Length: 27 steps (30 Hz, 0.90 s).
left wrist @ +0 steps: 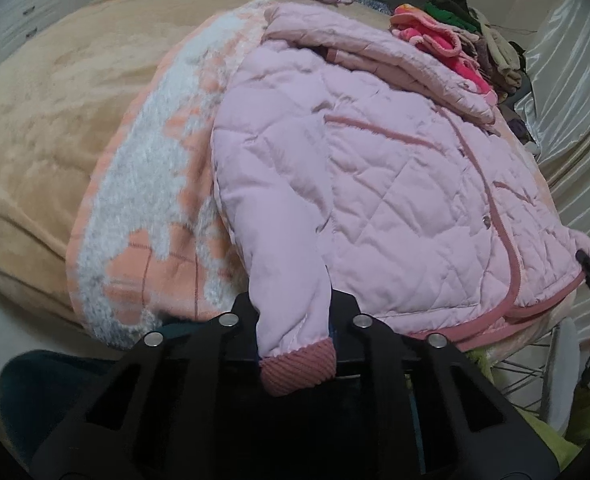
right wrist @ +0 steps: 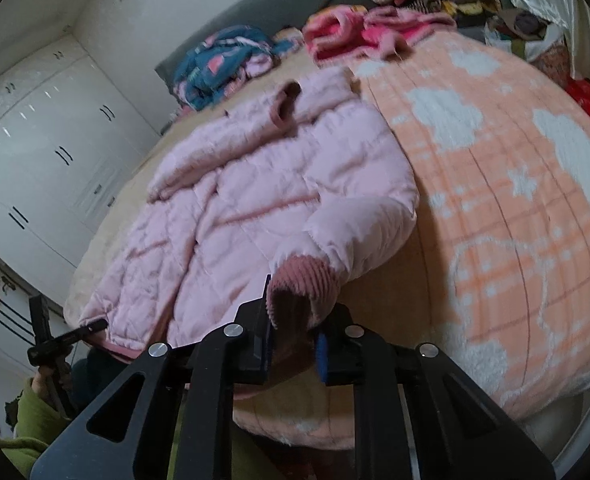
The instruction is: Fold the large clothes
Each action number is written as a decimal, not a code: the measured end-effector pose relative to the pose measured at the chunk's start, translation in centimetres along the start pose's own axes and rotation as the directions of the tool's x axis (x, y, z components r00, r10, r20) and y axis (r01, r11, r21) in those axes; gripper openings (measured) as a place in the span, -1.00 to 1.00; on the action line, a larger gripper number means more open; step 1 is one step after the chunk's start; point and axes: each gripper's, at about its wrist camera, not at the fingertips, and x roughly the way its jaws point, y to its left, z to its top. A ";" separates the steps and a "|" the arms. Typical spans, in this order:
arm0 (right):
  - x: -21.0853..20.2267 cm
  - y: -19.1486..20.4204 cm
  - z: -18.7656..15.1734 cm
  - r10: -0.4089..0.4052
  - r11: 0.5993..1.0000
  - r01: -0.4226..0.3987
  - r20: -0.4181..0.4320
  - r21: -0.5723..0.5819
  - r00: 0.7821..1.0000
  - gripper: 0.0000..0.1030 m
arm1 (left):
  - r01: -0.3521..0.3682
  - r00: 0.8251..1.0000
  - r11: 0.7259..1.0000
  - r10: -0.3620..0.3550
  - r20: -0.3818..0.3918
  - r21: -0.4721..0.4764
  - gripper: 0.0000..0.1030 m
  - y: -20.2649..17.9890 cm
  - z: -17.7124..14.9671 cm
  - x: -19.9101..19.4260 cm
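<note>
A pink quilted jacket [left wrist: 395, 200] [right wrist: 235, 220] lies spread on the bed, front up, with a darker pink trim. In the left wrist view my left gripper [left wrist: 295, 344] is shut on the ribbed cuff [left wrist: 299, 368] of one sleeve, which hangs down between the fingers. In the right wrist view my right gripper [right wrist: 295, 340] is shut on the other sleeve's ribbed cuff [right wrist: 303, 284], which is lifted a little off the bed. Each view shows the other gripper's black tip at the far hem corner. A third ribbed cuff opening [right wrist: 285, 108] shows near the jacket's top.
An orange blanket with white clouds [right wrist: 515, 200] [left wrist: 143, 200] lies under and beside the jacket, on a beige bed cover [left wrist: 55, 120]. Loose clothes are heaped at the bed's far end: pink ones [right wrist: 355, 32], a blue patterned one [right wrist: 223, 64]. White wardrobes [right wrist: 55, 140] stand beyond. A green sleeve [right wrist: 27, 420] shows low.
</note>
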 end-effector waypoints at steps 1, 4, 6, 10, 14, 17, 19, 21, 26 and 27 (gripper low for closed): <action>-0.2 0.2 0.4 0.002 1.000 -0.002 0.011 -0.005 1.000 -0.72 | -0.001 1.000 1.000 0.001 0.009 0.003 -0.78 -0.2 0.2 -0.3; -0.6 0.7 1.3 0.011 1.000 -0.011 0.041 -0.020 0.999 -0.73 | -0.001 0.999 1.000 0.000 0.048 0.013 -0.78 -0.7 1.1 -1.5; -0.9 1.1 1.9 0.019 0.999 -0.018 0.061 -0.027 0.998 -0.73 | -0.002 0.997 1.000 0.001 0.073 0.021 -0.79 -1.1 1.7 -2.3; -1.5 2.0 3.4 0.040 0.998 -0.035 0.108 -0.047 0.993 -0.73 | 0.000 0.992 1.000 -0.003 0.129 0.023 -0.79 -1.7 3.2 -3.8; -2.2 2.9 4.7 0.057 0.997 -0.048 0.147 -0.062 0.988 -0.73 | -0.003 0.988 1.000 0.000 0.154 0.018 -0.78 -2.1 4.3 -4.5; -2.3 3.3 5.7 0.062 0.996 -0.050 0.164 -0.075 0.985 -0.73 | -0.004 0.985 1.000 0.000 0.174 0.019 -0.78 -2.5 5.1 -5.1; -2.2 3.4 6.2 0.065 0.996 -0.053 0.173 -0.073 0.983 -0.73 | -0.002 0.983 1.000 -0.002 0.185 0.018 -0.78 -2.6 5.7 -5.4; -2.2 3.4 6.7 0.070 0.996 -0.058 0.183 -0.069 0.981 -0.73 | -0.002 0.980 1.000 -0.002 0.197 0.017 -0.78 -2.7 6.2 -5.7; -2.2 3.1 7.7 0.075 0.996 -0.065 0.203 -0.056 0.976 -0.74 | -0.004 0.976 1.000 0.000 0.218 0.019 -0.78 -3.1 7.6 -6.3; -2.1 3.1 7.8 0.074 0.996 -0.063 0.205 -0.056 0.976 -0.74 | -0.003 0.975 1.000 -0.001 0.223 0.019 -0.78 -3.2 8.0 -6.4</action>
